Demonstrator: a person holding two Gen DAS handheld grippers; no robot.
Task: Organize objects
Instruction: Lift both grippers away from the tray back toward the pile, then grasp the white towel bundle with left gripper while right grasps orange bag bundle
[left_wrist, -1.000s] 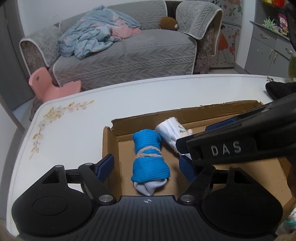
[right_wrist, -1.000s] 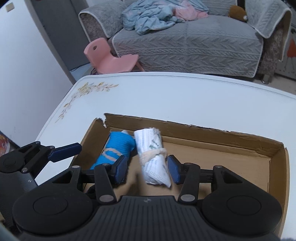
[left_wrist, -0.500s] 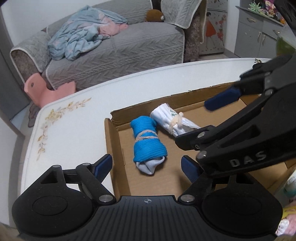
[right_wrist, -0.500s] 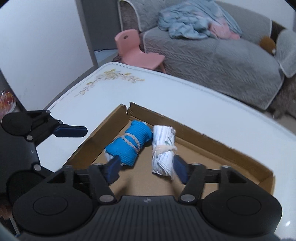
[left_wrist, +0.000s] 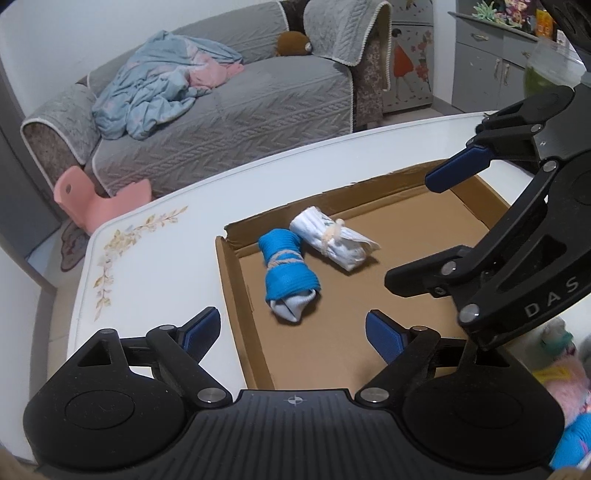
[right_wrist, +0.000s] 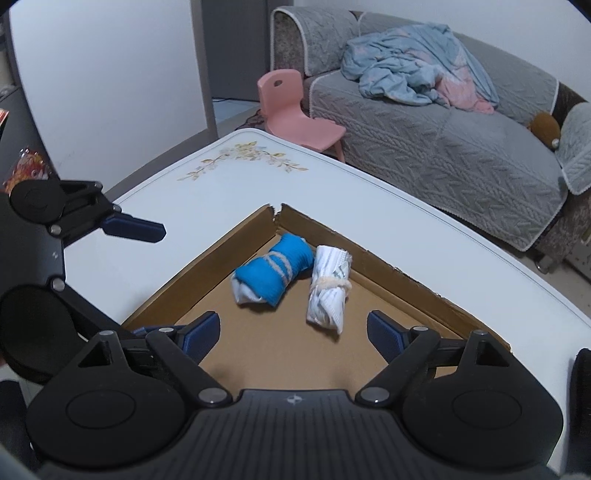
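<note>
A blue sock roll and a white sock roll, each tied with a band, lie side by side in the far left corner of a shallow cardboard box. My left gripper hovers above the box's near left wall, its jaws opening and nothing between them. My right gripper hangs over the box to the right. In the right wrist view the right gripper is short of the blue roll and the white roll; its jaws are opening and hold nothing.
The box sits on a white table with a flower print. Soft pink and blue items lie at the table's near right. Beyond the table stand a grey sofa with a blanket, a pink chair and grey cabinets.
The right gripper has let go of the white roll and opened wide. Both grippers have drawn back and up from the rolls, which now lie free in the box.
</note>
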